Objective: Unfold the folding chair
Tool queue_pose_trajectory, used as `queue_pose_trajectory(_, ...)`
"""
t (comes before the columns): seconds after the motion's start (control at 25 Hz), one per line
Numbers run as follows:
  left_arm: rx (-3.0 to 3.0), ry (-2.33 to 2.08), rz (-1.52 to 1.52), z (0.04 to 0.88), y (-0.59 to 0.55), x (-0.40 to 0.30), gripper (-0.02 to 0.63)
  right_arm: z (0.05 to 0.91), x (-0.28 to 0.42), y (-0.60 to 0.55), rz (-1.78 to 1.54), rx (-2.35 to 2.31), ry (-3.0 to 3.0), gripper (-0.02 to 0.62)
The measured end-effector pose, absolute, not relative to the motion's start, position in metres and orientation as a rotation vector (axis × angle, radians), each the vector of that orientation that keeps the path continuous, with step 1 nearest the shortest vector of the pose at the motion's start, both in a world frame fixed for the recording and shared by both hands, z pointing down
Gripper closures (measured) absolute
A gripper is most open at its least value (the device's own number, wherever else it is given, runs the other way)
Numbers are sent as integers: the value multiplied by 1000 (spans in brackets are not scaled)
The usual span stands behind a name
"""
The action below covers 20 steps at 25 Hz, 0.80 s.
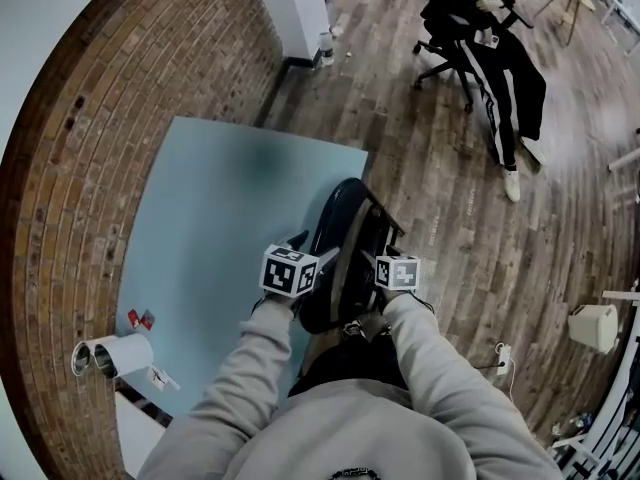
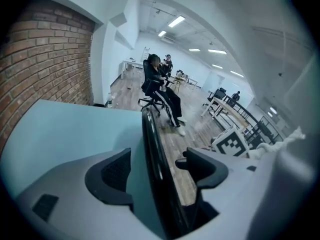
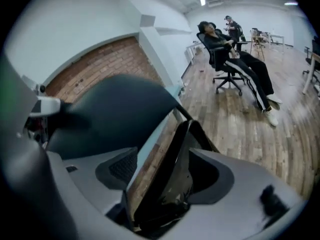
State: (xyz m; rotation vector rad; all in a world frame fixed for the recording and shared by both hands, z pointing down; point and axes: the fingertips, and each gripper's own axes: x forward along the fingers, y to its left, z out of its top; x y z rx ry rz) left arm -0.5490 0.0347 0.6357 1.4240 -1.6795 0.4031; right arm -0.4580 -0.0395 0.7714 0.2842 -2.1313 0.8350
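Black chair (image 1: 338,230): folded, upright, edge-on on the blue mat (image 1: 215,218); brick wall (image 1: 110,108) beside
Left gripper (image 2: 159,164): jaws apart astride the back's thin rim; not pinching
Right gripper (image 3: 165,176): jaws apart around the seat edge; nothing clamped
Handling: probably stiff, fairly light; smooth, likely slippery
Hold: back rim steadied; seat's free edge pulled away

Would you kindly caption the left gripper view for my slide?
Left gripper, jaws open, straddling the black folding chair edge-on beside a blue surface.
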Motion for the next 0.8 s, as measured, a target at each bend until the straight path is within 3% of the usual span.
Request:
queue_pose_trajectory(0.2, 1388, -1579, 455, 671, 37, -540, 268, 856, -453, 12, 891, 223, -1923, 267)
queue_pose_trajectory(0.4, 1374, -1561, 530, 678, 30, -532, 273, 883, -459, 18, 852, 245, -1848, 268)
queue_pose_trajectory(0.64, 1330, -1526, 563, 690, 37, -525, 374, 912, -463, 44, 1011, 220, -1746, 284)
queue_pose_trajectory(0.68, 1311, -1536, 537, 690, 36, -528, 406, 913, -466, 45, 1038, 202, -1737, 312)
queue_pose_trajectory(0.72, 1291, -1545, 507, 690, 35, -532, 442, 913, -468, 46, 1049, 182, -1731, 387)
queue_pose_trajectory(0.8, 1266, -1546, 451, 690, 34, -536, 526, 913, -469, 47, 1041, 157, -1716, 391)
